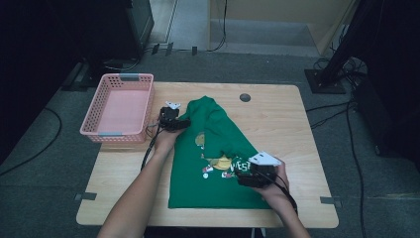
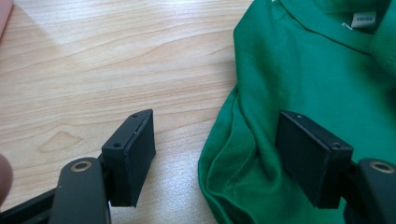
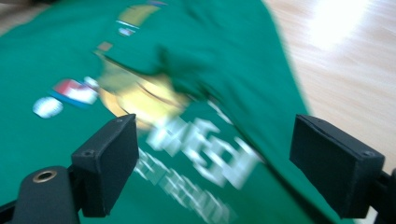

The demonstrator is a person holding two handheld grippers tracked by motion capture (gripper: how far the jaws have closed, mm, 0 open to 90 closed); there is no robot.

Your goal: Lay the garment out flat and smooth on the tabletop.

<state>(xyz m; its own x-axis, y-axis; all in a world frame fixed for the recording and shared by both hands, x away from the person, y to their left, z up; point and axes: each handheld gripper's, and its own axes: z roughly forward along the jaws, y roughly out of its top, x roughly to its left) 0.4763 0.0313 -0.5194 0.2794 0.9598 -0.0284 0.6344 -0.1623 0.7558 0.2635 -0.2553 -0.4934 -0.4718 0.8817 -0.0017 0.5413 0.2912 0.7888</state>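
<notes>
A green T-shirt [image 1: 208, 188] with a printed front lies on the wooden table [image 1: 282, 119], its right side folded over the middle. My left gripper [image 1: 185, 123] sits at the shirt's upper left edge, jaws open. In the left gripper view, the bunched sleeve edge [image 2: 233, 158] lies between the open jaws of the left gripper [image 2: 219, 137], with the neck label [image 2: 363, 19] beyond. My right gripper [image 1: 241, 177] hovers over the shirt's lower right part, jaws open. The blurred right gripper view shows the print [image 3: 187, 135] under the right gripper [image 3: 212, 156], nothing pinched.
An empty pink plastic basket [image 1: 128, 78] stands at the table's left rear corner, close behind the left hand. A small grey round cap [image 1: 244, 97] sits in the tabletop at the back. Bare wood shows to the right of the shirt and in front of the basket.
</notes>
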